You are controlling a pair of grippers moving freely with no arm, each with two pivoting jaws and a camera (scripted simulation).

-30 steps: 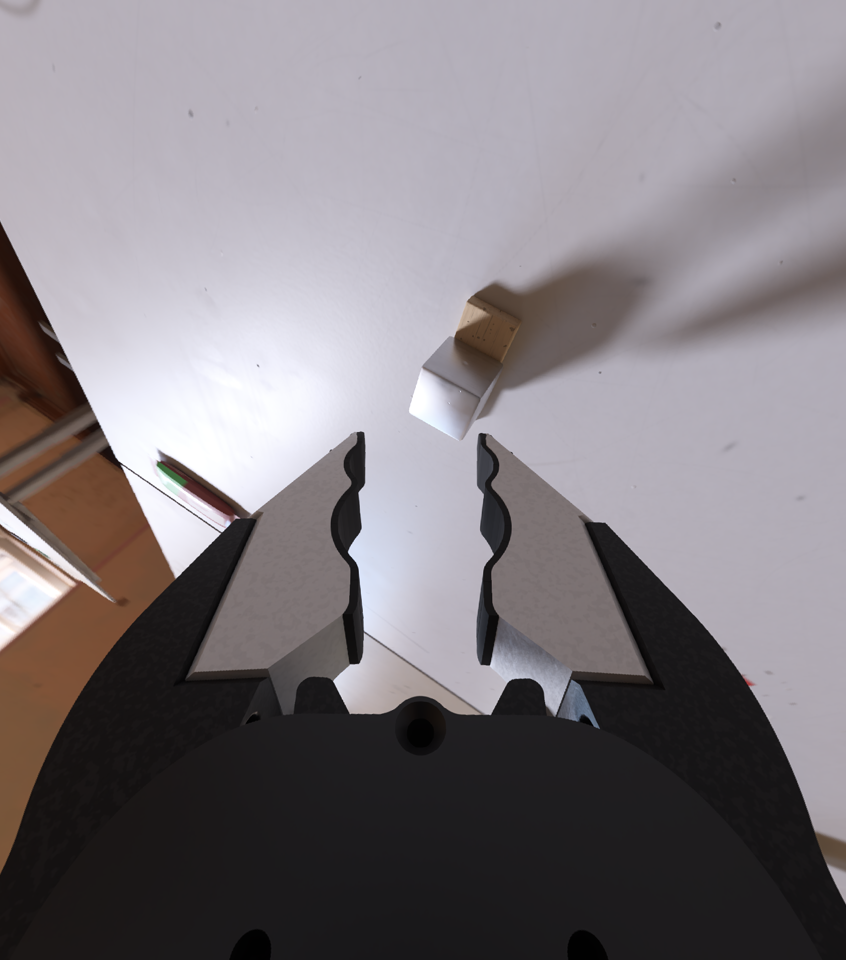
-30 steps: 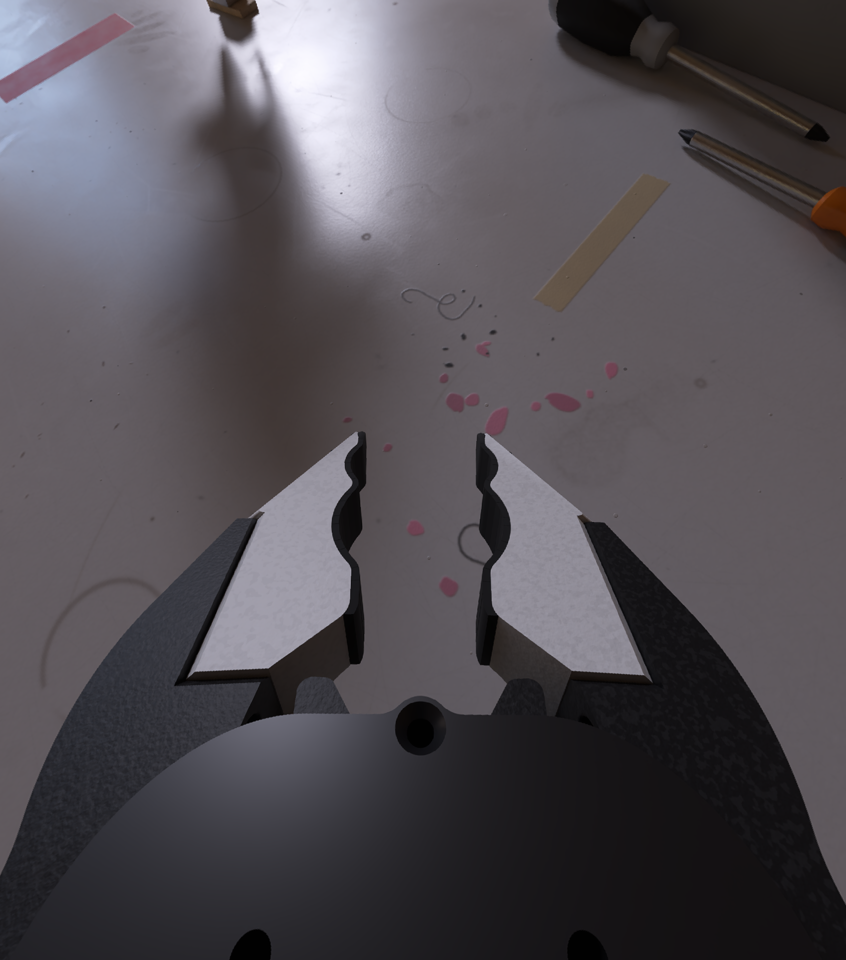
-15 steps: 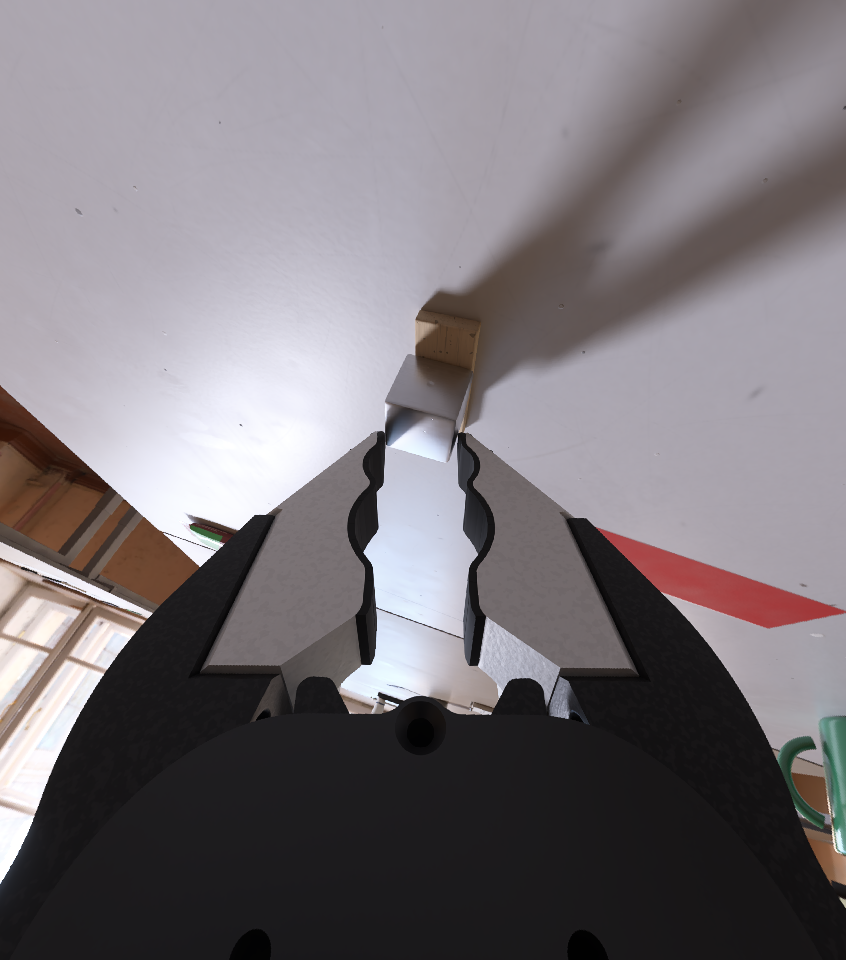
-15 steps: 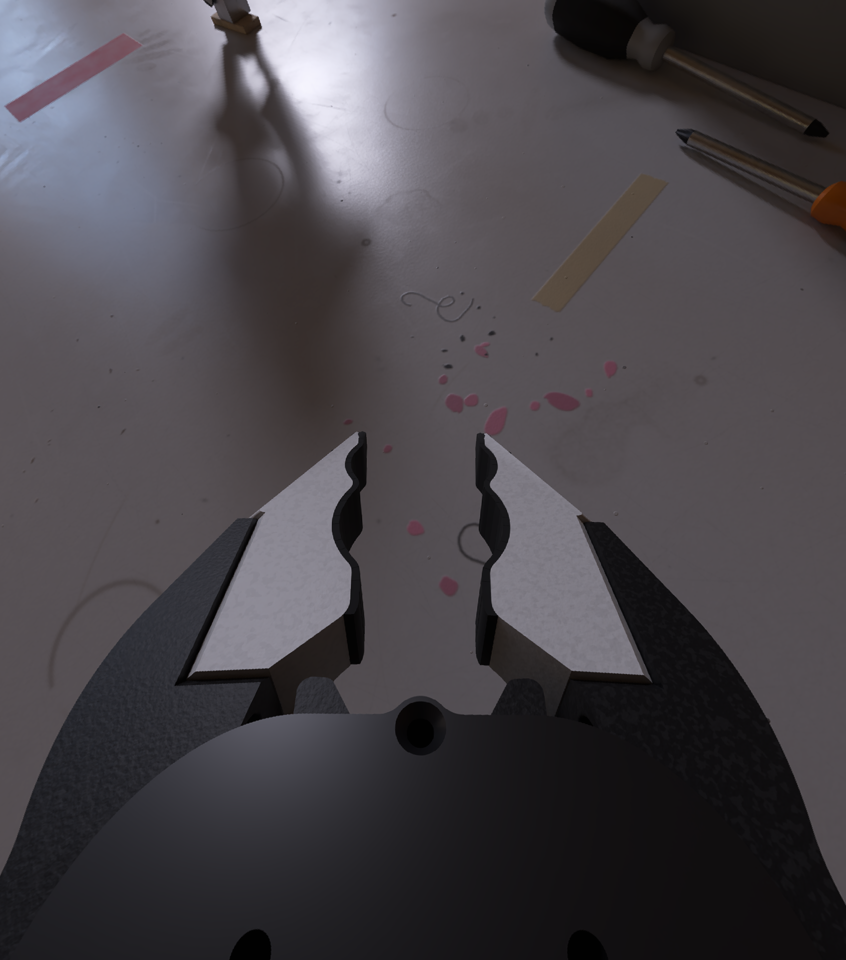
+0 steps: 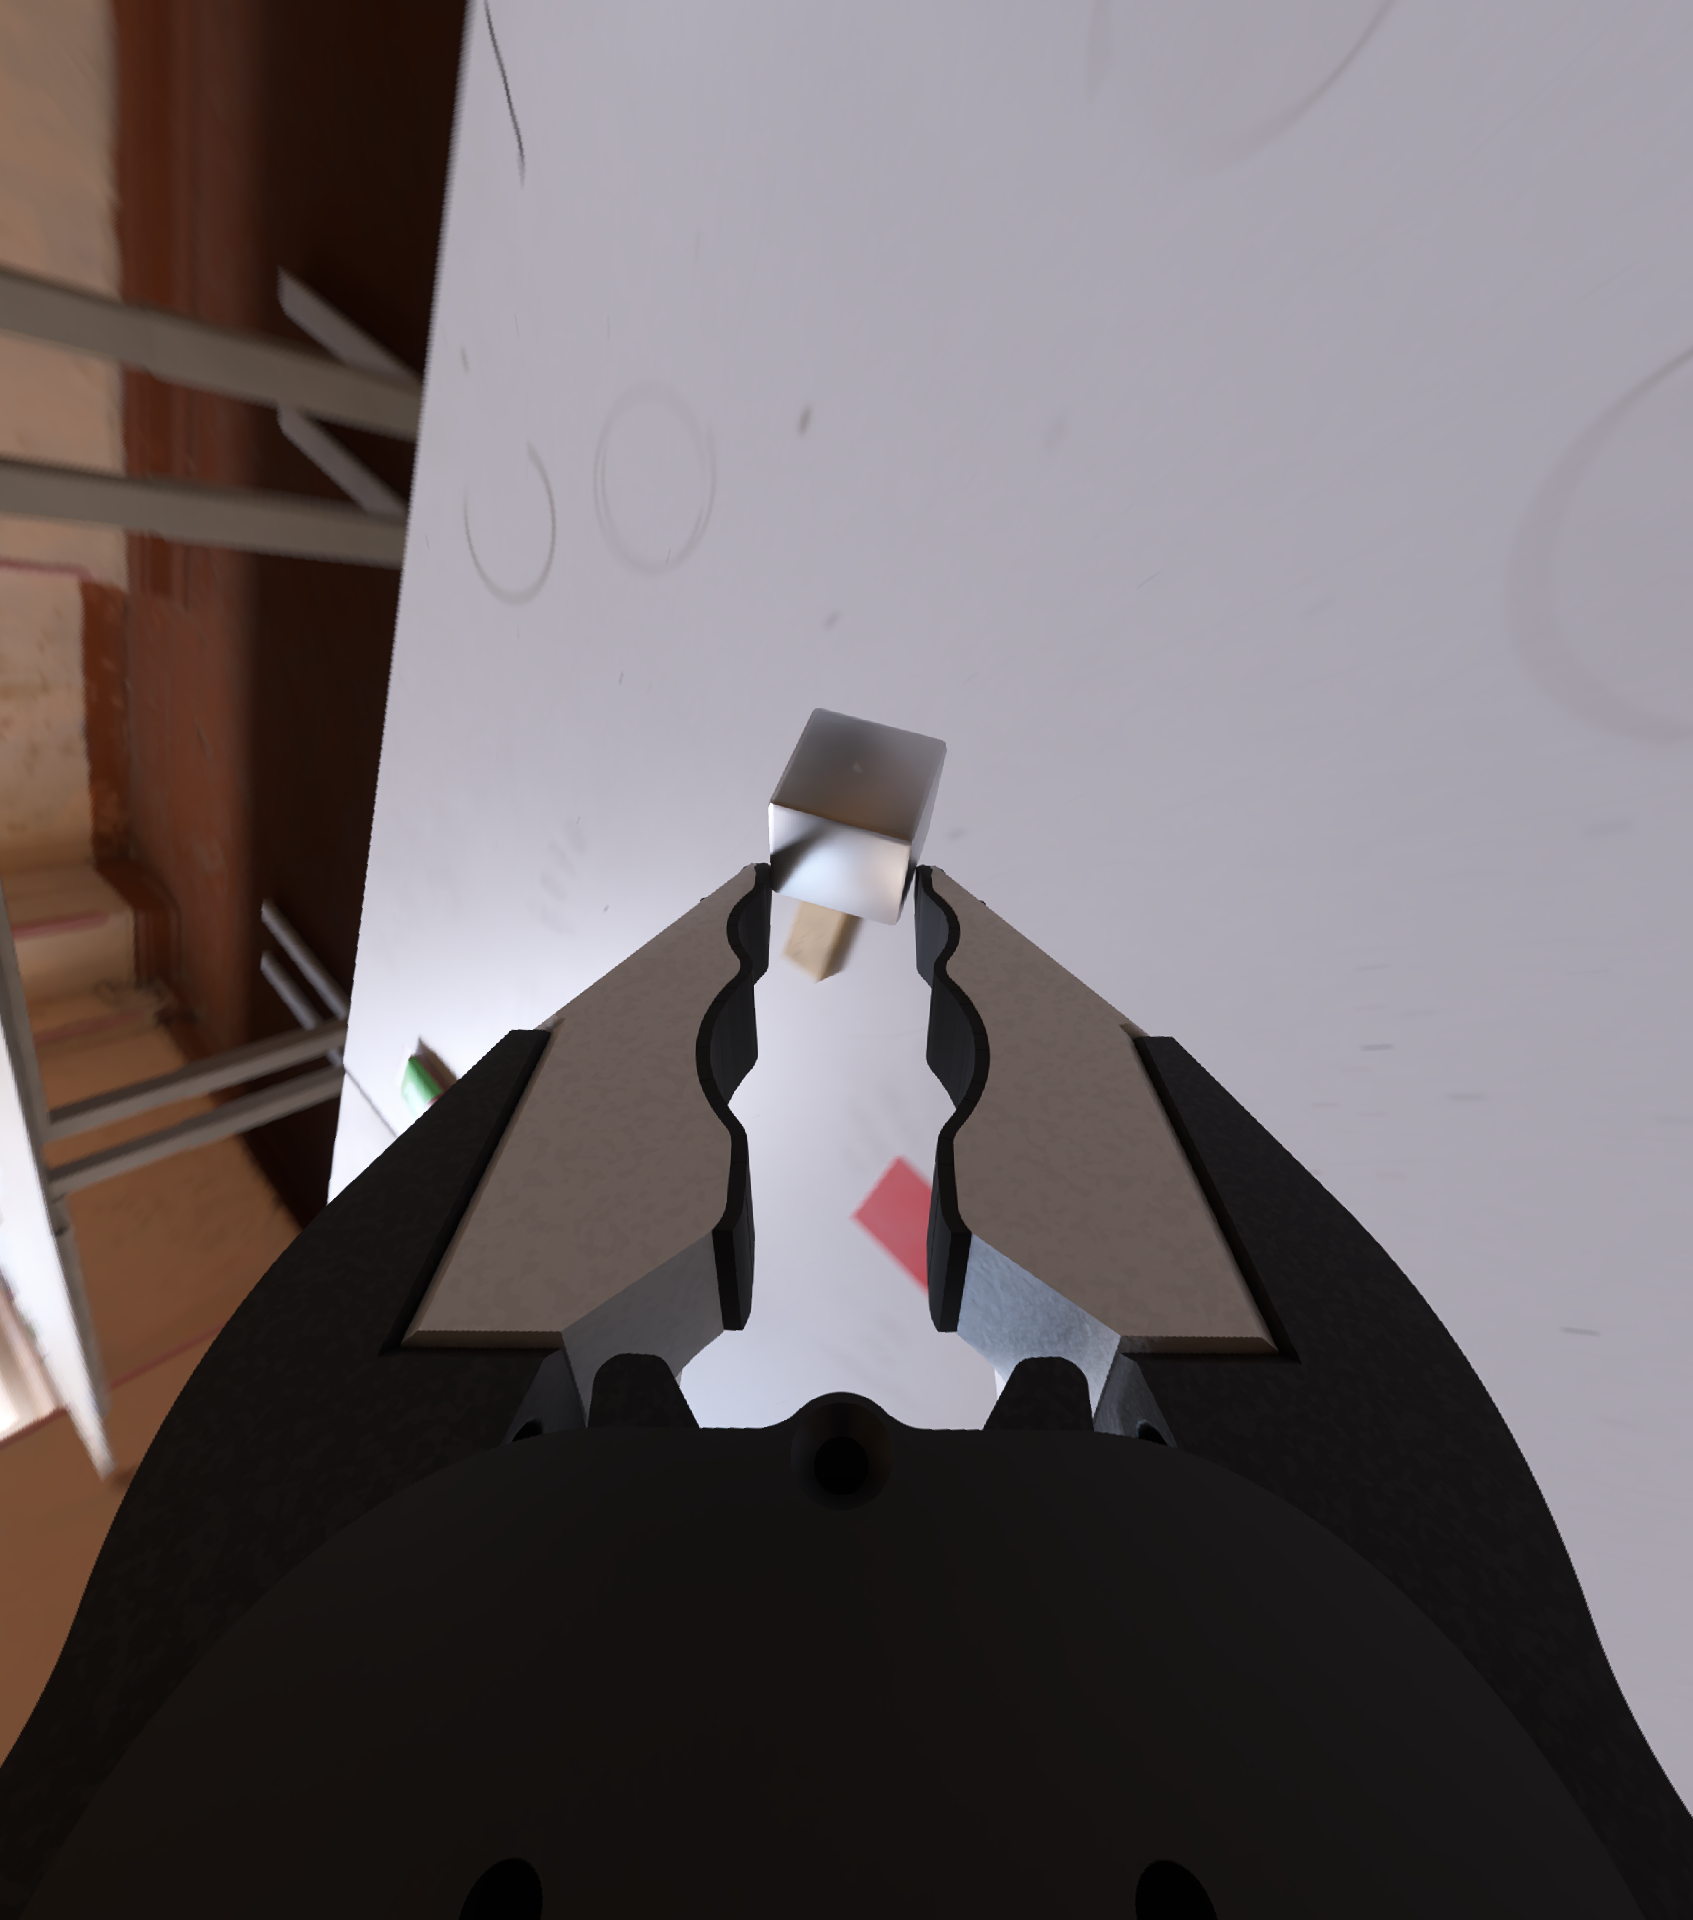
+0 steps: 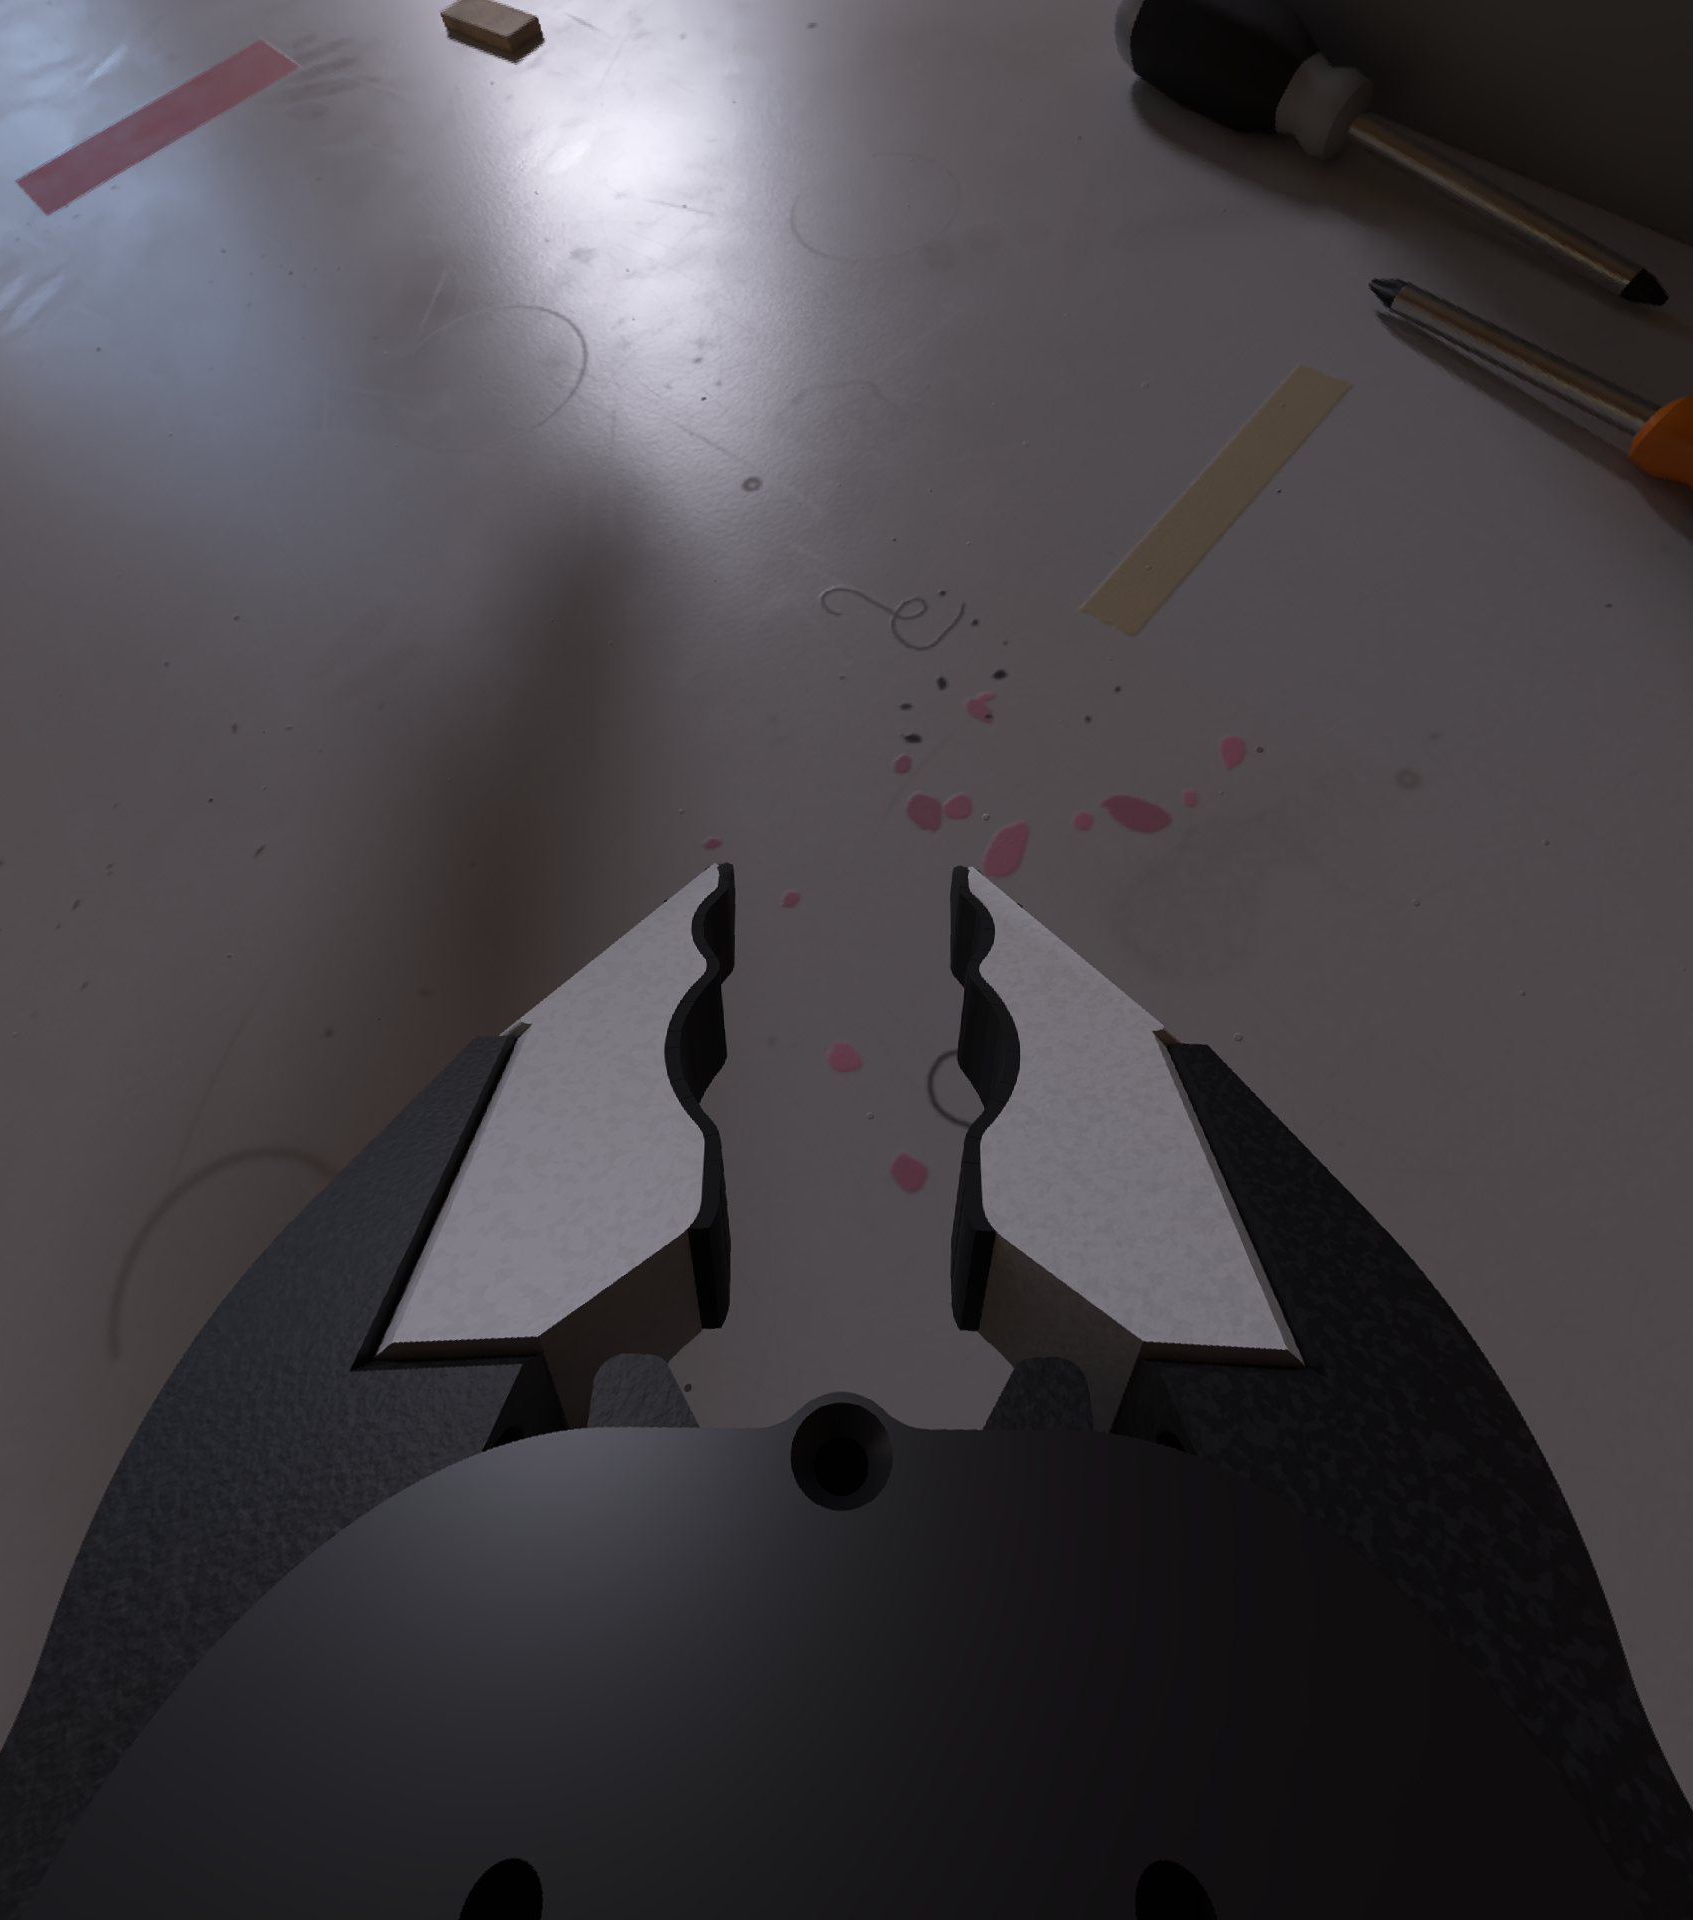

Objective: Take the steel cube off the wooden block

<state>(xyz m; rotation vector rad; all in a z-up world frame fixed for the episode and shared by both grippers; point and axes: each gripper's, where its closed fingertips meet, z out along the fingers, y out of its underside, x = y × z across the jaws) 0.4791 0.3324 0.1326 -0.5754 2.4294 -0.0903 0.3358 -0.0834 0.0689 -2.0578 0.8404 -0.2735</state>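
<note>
A: What carries everything?

B: A pale grey surface [image 6: 322,540], scuffed with faint ring marks. In the left wrist view one of its edges runs along the left, with a room beyond it.

A: And the tongs?

B: The left tongs [image 5: 840,894] are closed on the steel cube [image 5: 857,826], pinching it at the very tips, and the cube is lifted clear of the surface. The right tongs [image 6: 842,883] stand parted with nothing between them, over pink spatter [image 6: 1008,821].

A: Where is the wooden block?

B: The wooden block [image 5: 814,948] lies on the surface, seen between the left fingers beneath the cube and apart from it. In the right wrist view it [image 6: 491,23] sits near the far edge, with nothing on top.

A: Anything else?

B: Two screwdrivers toward the far right corner: a black-handled one [image 6: 1341,114] and one with an orange collar [image 6: 1590,410]. A red tape strip [image 6: 158,125] lies just left of the block, a tan strip [image 6: 1218,501] near the screwdrivers, and a green object [image 5: 421,1081] shows at the edge in the left view, too little of it to identify.
</note>
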